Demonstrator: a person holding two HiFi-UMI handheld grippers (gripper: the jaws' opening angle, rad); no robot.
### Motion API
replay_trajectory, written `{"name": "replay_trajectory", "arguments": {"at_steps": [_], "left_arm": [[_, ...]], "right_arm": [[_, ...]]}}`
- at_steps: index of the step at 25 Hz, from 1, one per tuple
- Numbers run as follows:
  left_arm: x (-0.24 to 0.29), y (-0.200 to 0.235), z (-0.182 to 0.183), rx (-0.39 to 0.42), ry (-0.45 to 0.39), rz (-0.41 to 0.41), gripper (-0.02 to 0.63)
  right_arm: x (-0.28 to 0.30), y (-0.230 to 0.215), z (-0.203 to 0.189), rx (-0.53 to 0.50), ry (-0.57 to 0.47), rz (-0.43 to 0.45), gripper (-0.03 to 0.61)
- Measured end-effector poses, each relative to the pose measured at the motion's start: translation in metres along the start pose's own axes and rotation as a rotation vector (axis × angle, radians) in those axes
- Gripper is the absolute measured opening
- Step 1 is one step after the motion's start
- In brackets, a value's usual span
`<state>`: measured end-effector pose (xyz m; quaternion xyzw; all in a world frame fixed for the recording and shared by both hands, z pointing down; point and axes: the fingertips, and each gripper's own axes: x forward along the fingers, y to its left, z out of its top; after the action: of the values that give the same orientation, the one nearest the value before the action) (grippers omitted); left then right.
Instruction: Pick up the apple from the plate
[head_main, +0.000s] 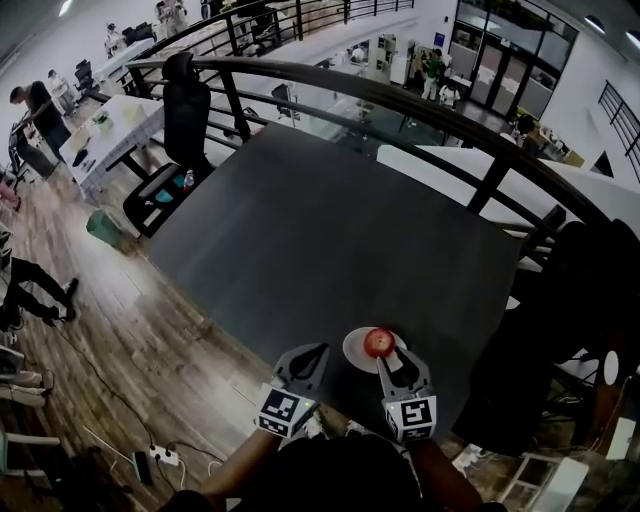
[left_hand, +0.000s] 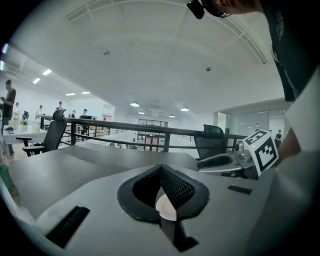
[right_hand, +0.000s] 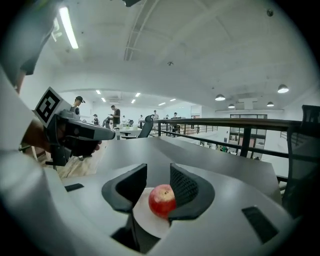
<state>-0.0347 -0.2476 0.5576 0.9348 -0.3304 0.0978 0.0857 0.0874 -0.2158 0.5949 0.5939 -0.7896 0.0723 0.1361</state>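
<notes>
The apple (right_hand: 162, 200) has smooth red skin with a slight sheen and lies on a plain white matt plate (right_hand: 145, 214). The surface (head_main: 330, 230) is dark grey, even and matt. The right gripper (right_hand: 158, 184) has matt black jaws with finely cross-hatched pad faces. At the head view's left, the floor (head_main: 150, 320) is wood-look planking with a low shine.

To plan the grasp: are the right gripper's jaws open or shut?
Open: the right gripper has jaws apart, not pressing the round red apple.

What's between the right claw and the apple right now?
Only bare white plate; the right gripper view shows the apple just ahead of the open right claw.
</notes>
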Motion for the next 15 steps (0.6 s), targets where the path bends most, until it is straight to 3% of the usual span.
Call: {"name": "replay_trajectory", "arguments": {"at_steps": [5, 15], "left_arm": [[0.004, 0.005, -0.011, -0.014, 0.032, 0.014, 0.023], [0.021, 0.010, -0.041, -0.031, 0.102, 0.042, 0.023]], "right_arm": [[0.020, -0.002, -0.029, 0.006, 0.091, 0.035, 0.272], [0.056, -0.009, -0.085, 0.047, 0.245, 0.118, 0.355]]}}
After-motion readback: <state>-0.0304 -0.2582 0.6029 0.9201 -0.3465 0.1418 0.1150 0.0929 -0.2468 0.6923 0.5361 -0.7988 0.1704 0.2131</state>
